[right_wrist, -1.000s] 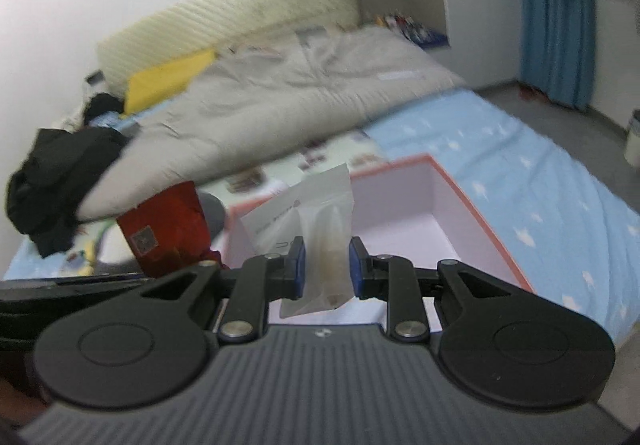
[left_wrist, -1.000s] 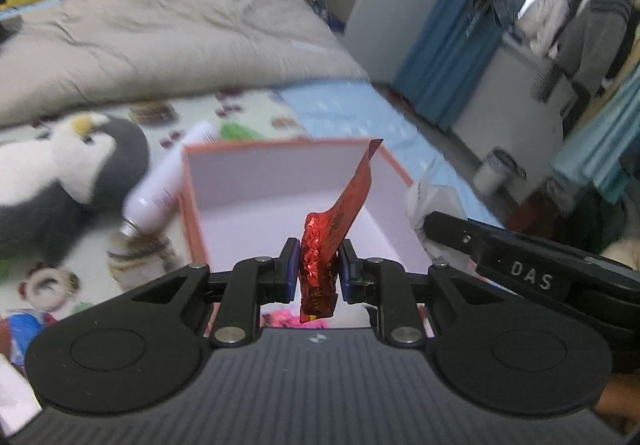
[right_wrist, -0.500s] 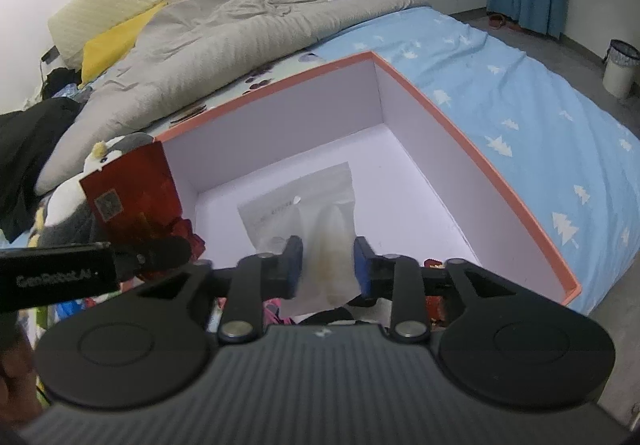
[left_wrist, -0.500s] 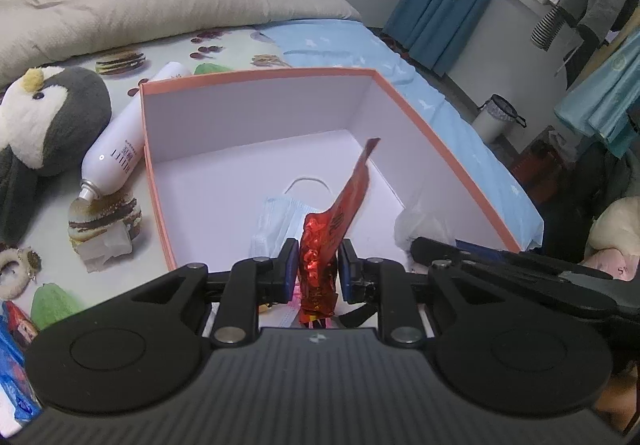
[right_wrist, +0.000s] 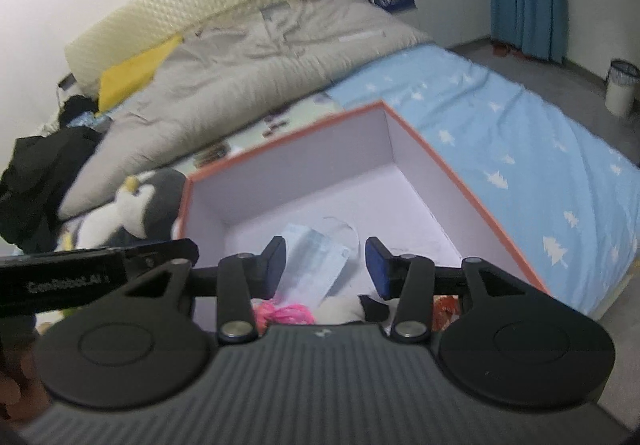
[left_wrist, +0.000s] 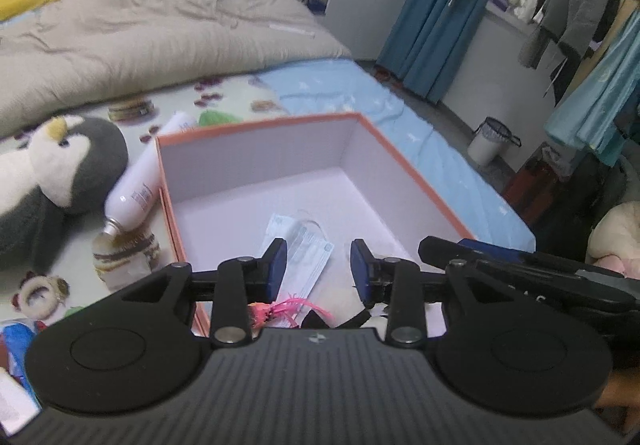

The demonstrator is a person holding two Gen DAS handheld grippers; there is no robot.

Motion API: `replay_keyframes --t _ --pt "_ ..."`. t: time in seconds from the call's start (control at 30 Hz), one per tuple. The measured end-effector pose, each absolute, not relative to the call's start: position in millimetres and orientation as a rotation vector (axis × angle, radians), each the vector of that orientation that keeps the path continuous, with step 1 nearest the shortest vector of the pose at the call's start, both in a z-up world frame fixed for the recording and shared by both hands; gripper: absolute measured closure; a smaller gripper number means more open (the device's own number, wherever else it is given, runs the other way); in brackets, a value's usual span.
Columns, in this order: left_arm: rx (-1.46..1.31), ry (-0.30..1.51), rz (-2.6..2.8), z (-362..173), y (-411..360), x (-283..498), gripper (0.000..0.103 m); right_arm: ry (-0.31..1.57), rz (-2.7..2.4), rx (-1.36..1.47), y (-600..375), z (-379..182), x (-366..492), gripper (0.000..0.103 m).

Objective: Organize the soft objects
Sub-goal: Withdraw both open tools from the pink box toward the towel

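Note:
An open box with an orange rim (left_wrist: 256, 125) (right_wrist: 288, 137) and a white inside lies on the bed. A pale blue face mask (left_wrist: 298, 257) (right_wrist: 316, 261) rests on its floor, and a pink tuft (left_wrist: 282, 311) (right_wrist: 284, 313) lies at its near edge. My left gripper (left_wrist: 318, 267) hovers over the box's near side, jaws opening, nothing between them. My right gripper (right_wrist: 326, 267) hangs beside it, jaws also opening and empty. A bit of the red foil packet (right_wrist: 445, 305) shows under the right gripper's finger. The clear packet is out of sight.
A penguin plush (left_wrist: 60, 173) (right_wrist: 132, 205), a white bottle (left_wrist: 136, 191) and a striped burger plush (left_wrist: 124, 251) lie left of the box. A grey duvet (left_wrist: 140, 33) covers the far bed. Black clothes (right_wrist: 36, 181) are heaped at the left; a bin (left_wrist: 490, 141) stands on the floor.
The left gripper let go of the red packet and the right let go of the clear packet. Both jaws spread wider, and both views tipped up from the box floor.

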State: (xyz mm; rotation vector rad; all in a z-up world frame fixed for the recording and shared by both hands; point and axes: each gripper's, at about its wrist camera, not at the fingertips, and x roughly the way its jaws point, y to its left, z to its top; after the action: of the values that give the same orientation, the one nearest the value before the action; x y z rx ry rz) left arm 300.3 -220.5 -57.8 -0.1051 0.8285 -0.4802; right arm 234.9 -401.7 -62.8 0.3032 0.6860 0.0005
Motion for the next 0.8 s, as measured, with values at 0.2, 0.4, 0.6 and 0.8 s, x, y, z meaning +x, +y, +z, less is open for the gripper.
replay_keyframes --t 0.2,0.4,0.6,0.8 --pt "-0.111 0.759 -0.469 -25.9 -197.3 261.4 0.063 0.607 0.031 0.285 -386.1 -31.2 204.2 0.056" --pt "-0.127 0.702 -0.454 -4.9 -168.5 217.8 0.063 0.549 0.060 0.252 -363.4 -7.6 166.9 0.056" --pt "-0.145 0.653 -0.454 10.6 -139.0 173.3 0.063 0.503 0.086 0.213 -335.2 10.3 133.2 0.056" --pt "-0.129 0.625 -0.429 13.5 -110.9 129.0 0.063 0.494 0.113 0.208 -315.1 9.4 104.4 0.056"
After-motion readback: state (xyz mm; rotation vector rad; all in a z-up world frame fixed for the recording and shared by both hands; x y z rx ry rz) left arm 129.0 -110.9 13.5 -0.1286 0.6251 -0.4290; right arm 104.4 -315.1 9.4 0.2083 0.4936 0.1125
